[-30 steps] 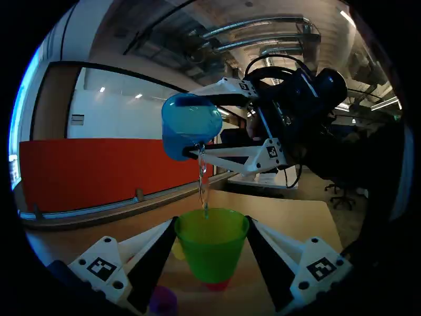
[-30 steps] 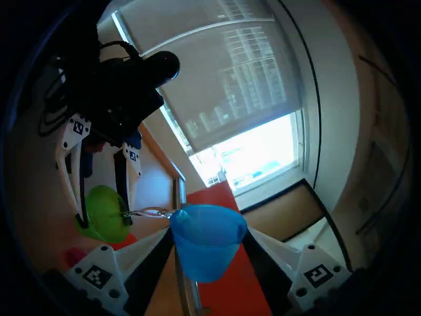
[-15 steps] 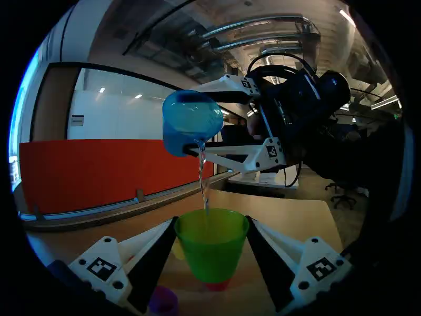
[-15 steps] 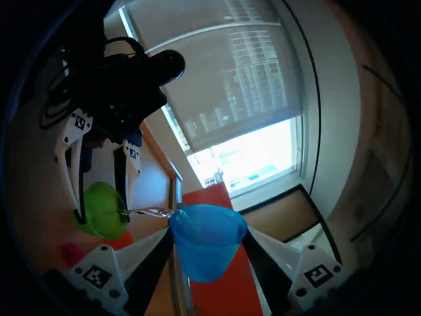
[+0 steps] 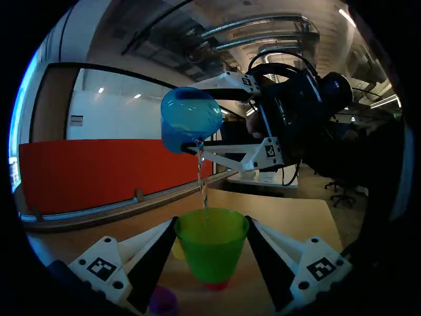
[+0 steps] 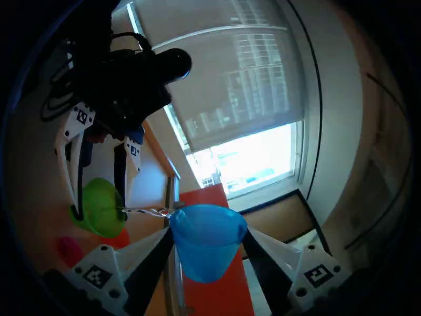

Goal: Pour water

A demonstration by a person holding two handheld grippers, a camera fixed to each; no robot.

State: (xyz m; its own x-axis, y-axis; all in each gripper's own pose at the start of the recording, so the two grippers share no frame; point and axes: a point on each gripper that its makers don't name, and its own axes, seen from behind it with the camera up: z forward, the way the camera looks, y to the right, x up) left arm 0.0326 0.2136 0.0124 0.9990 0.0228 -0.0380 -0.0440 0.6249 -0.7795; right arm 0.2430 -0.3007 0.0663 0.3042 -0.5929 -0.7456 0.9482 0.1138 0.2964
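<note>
— Water (image 5: 201, 179): where is it?
— It falls in a thin stream from the lip of the blue cup (image 5: 188, 120) into the green cup (image 5: 212, 246) directly below. In the right gripper view the same stream runs sideways from the blue cup's rim to the green cup's mouth.
— How is the blue cup held?
— The right gripper (image 6: 208, 234) clamps it, one finger on each side of its wall. The cup is tipped steeply, pouring lip lowest. It hangs above the green cup and apart from it.
— And the green cup?
— It is upright, gripped between the two fingers of the left gripper (image 5: 210, 225), which press on its sides just under the rim. I cannot tell whether its base touches the table (image 5: 294, 216). Something red (image 5: 217, 286) shows right beneath it.
— How full is it?
— I cannot tell; the green wall hides the level.
— Anything else nearby?
— A purple thing (image 5: 163, 301) sits at the bottom edge by one finger of the left gripper. A pale yellow thing (image 5: 178, 252) is just behind the green cup, and a red wall panel (image 5: 94, 168) runs beyond the table. The right gripper view looks up at a bright window (image 6: 247, 163) with a blind (image 6: 231, 89) drawn partway down.
</note>
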